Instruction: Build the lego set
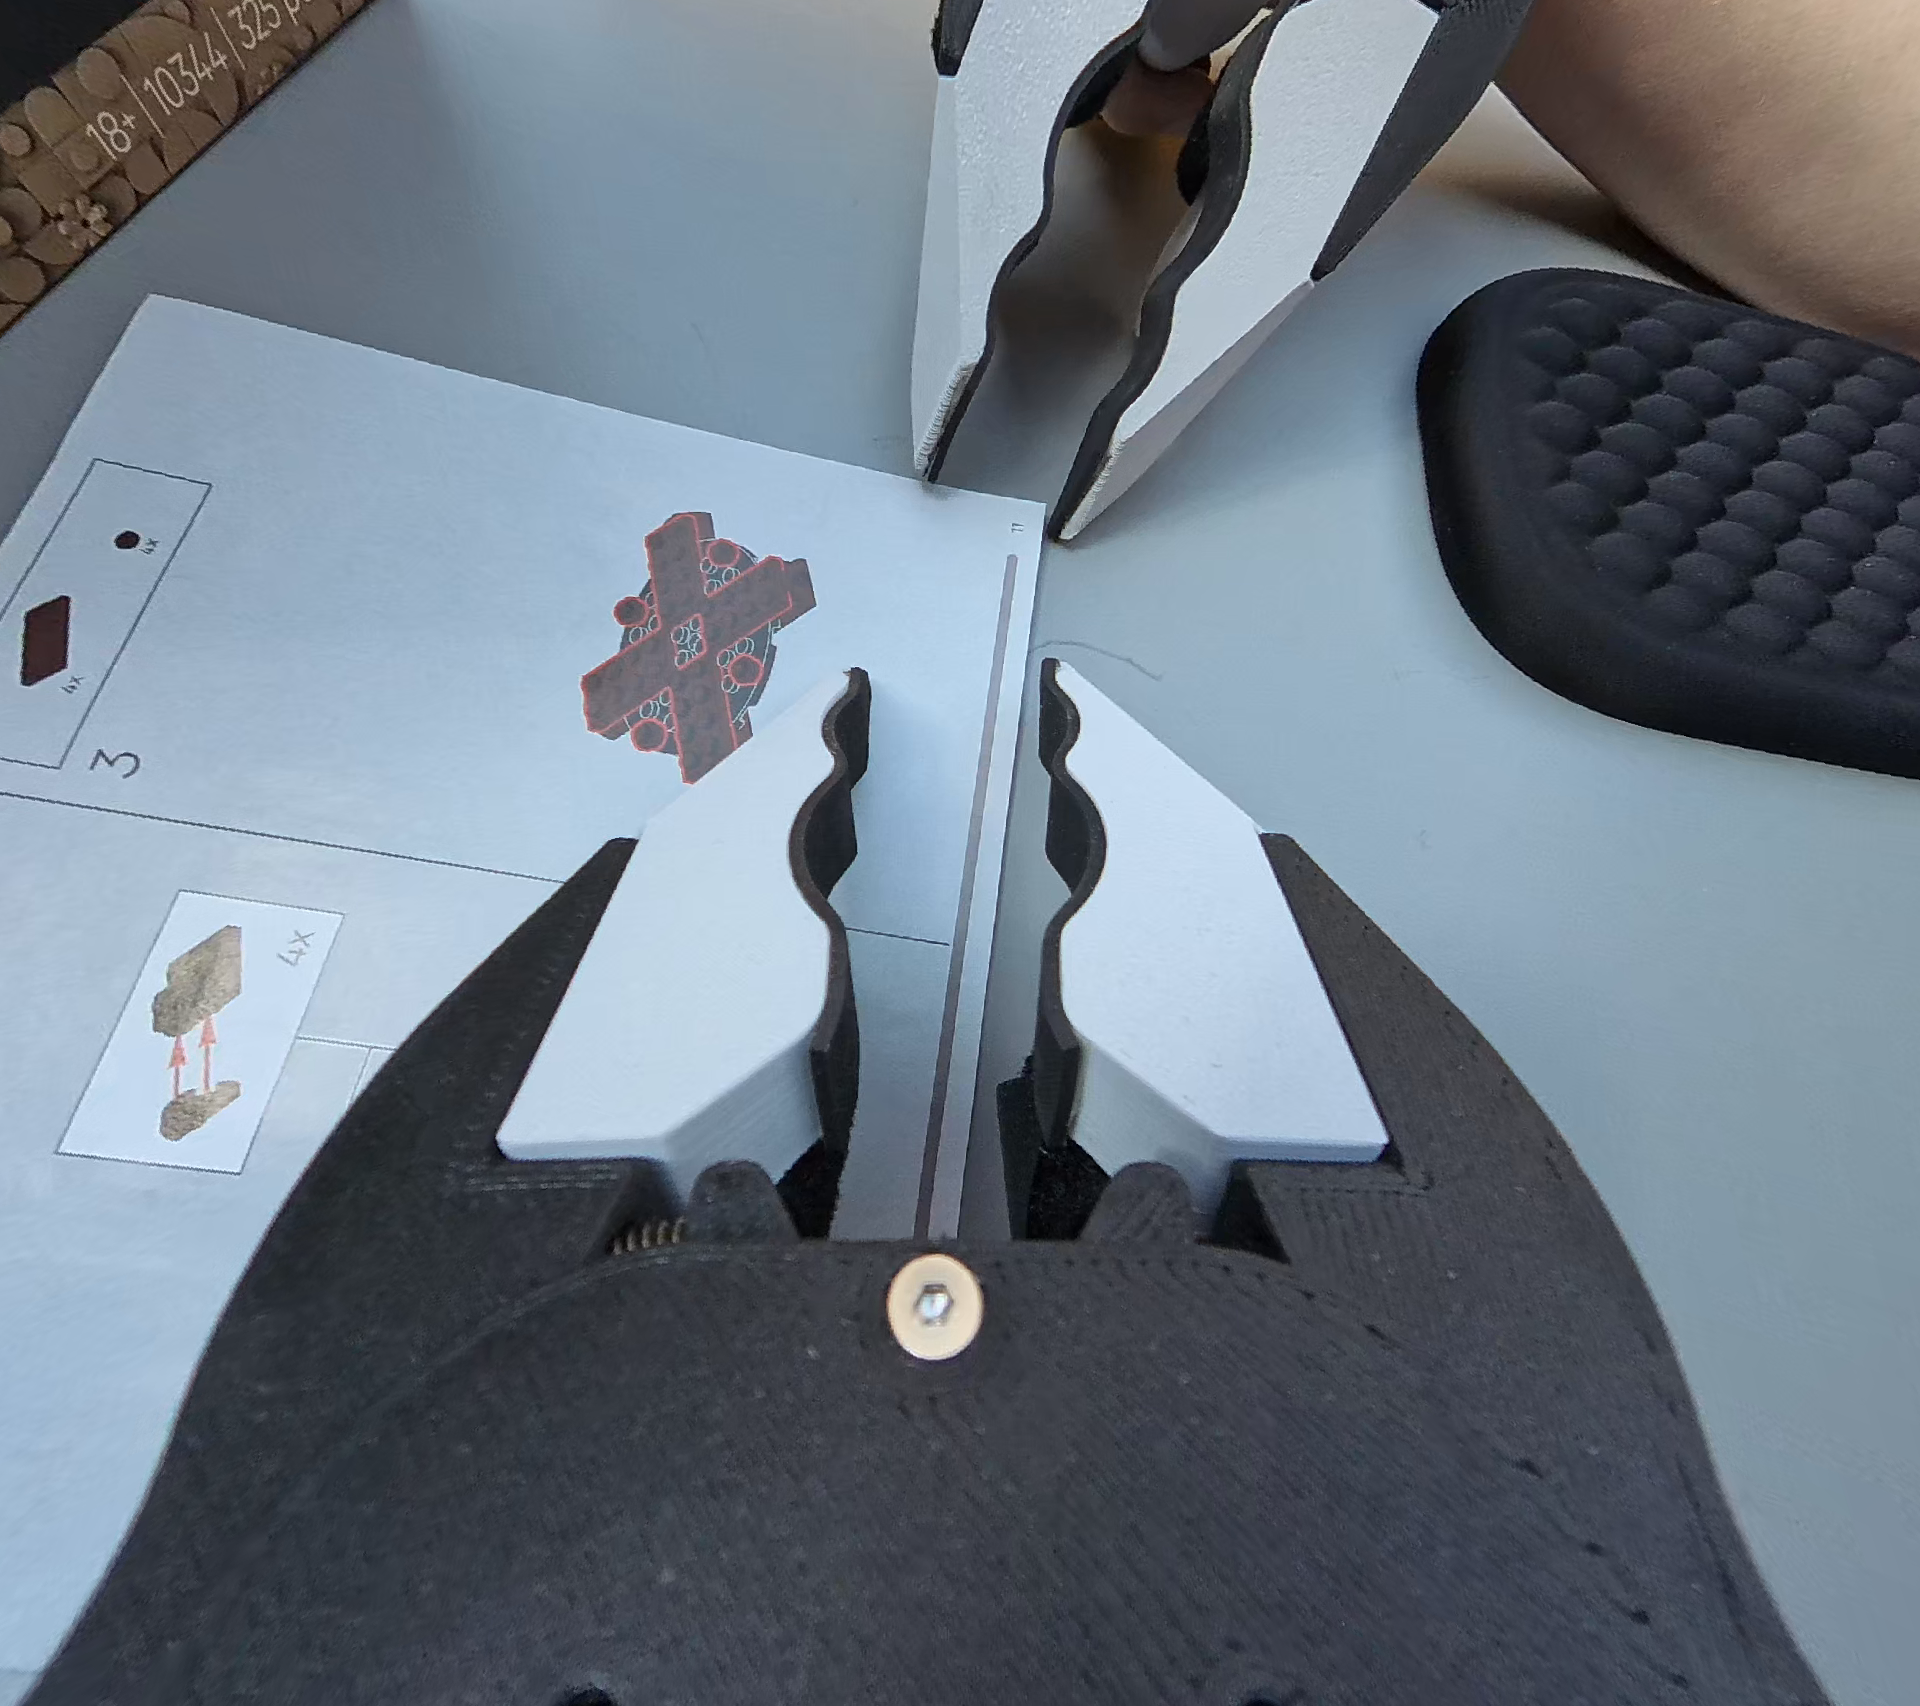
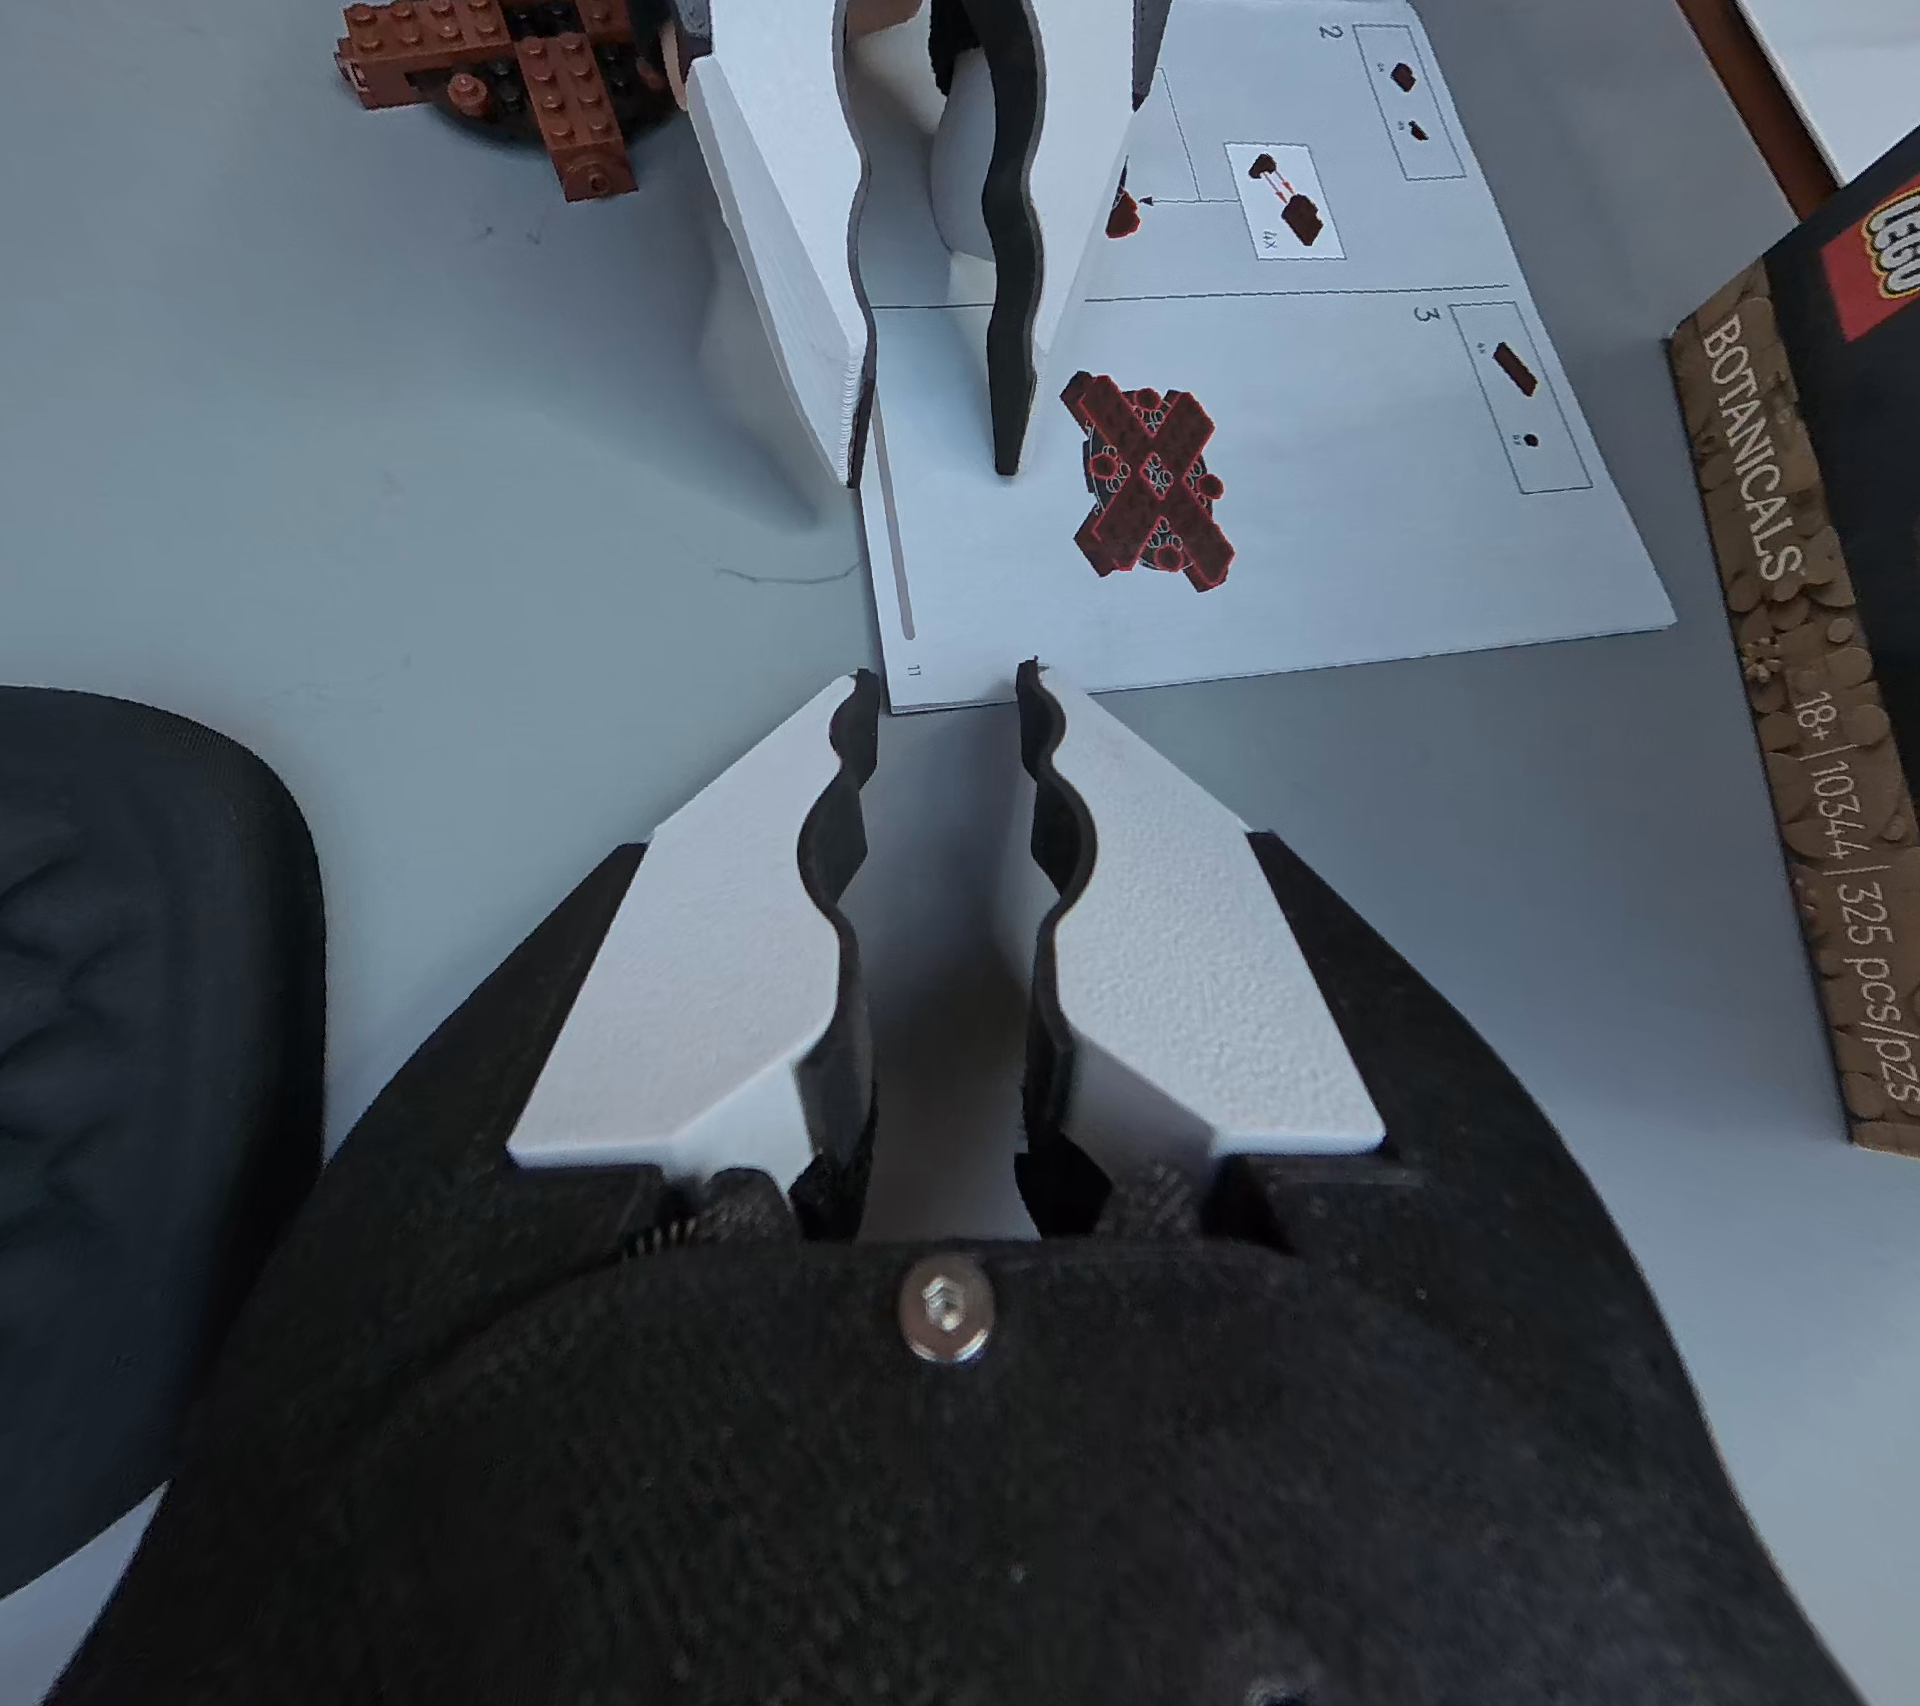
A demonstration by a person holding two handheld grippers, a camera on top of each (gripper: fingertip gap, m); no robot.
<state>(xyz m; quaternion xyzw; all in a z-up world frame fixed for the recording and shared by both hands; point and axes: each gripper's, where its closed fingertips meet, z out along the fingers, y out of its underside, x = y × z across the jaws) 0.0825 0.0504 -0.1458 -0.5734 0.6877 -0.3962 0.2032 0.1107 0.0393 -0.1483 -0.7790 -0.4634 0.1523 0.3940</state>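
Note:
The build, a cross of brown bricks on a black round plate (image 2: 509, 35), lies on the grey table, far left in the right wrist view. The open instruction booklet (image 1: 416, 565) lies flat and also shows in the right wrist view (image 2: 1299, 461). My left gripper (image 1: 954, 674) is open and empty, its fingers either side of the booklet's edge; the right wrist view shows it (image 2: 930, 467) tips down on that edge. My right gripper (image 2: 945, 677) is open and empty at the booklet's near corner; the left wrist view shows it (image 1: 997, 503) opposite, tips down.
The set's box (image 1: 156, 46) stands beside the booklet and also shows in the right wrist view (image 2: 1818, 721). A black dimpled pad (image 1: 1683, 513) lies on the table under a person's forearm (image 1: 1714, 98). A white object (image 2: 1829, 15) sits at the far right. My right fingertips sit around 4 cm from my left ones.

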